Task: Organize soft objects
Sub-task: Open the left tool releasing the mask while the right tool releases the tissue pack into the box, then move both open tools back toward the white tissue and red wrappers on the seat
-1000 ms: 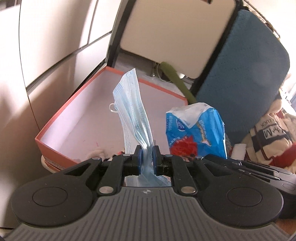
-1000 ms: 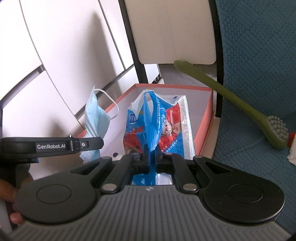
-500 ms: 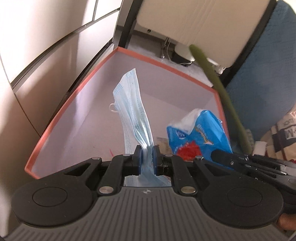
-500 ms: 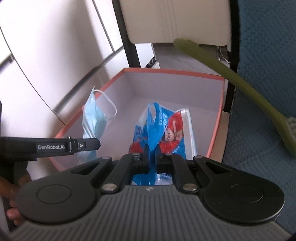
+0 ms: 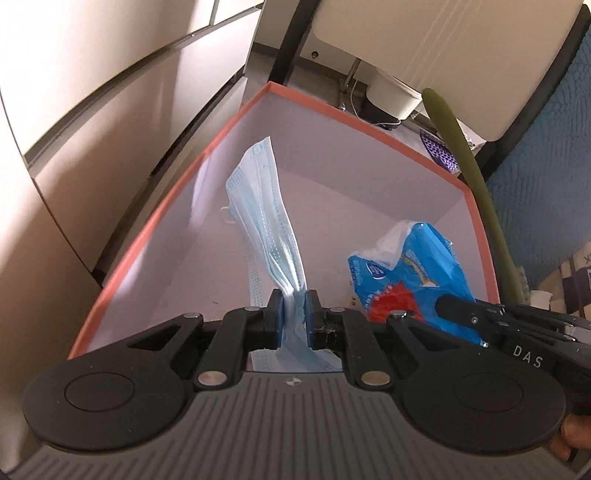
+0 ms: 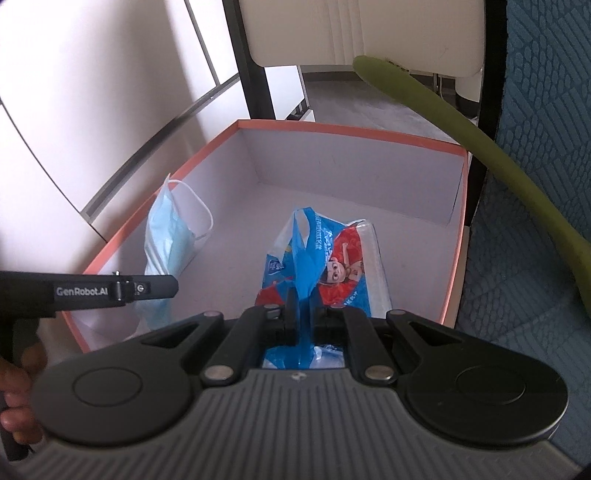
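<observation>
My left gripper is shut on a light blue face mask, which hangs down inside the orange-rimmed box. My right gripper is shut on a blue and red tissue pack, held low inside the same box. The mask also shows in the right wrist view, at the box's left side. The tissue pack also shows in the left wrist view, to the right of the mask. The box's pale floor is otherwise bare.
A long green brush handle slants over the box's right rim. A blue quilted cushion lies right of the box. A pale chair back stands behind. White cabinet panels run along the left. A printed cloth lies at far right.
Both grippers have moved forward and down into the box with the mask and the tissue pack. The box now fills more of both views.
</observation>
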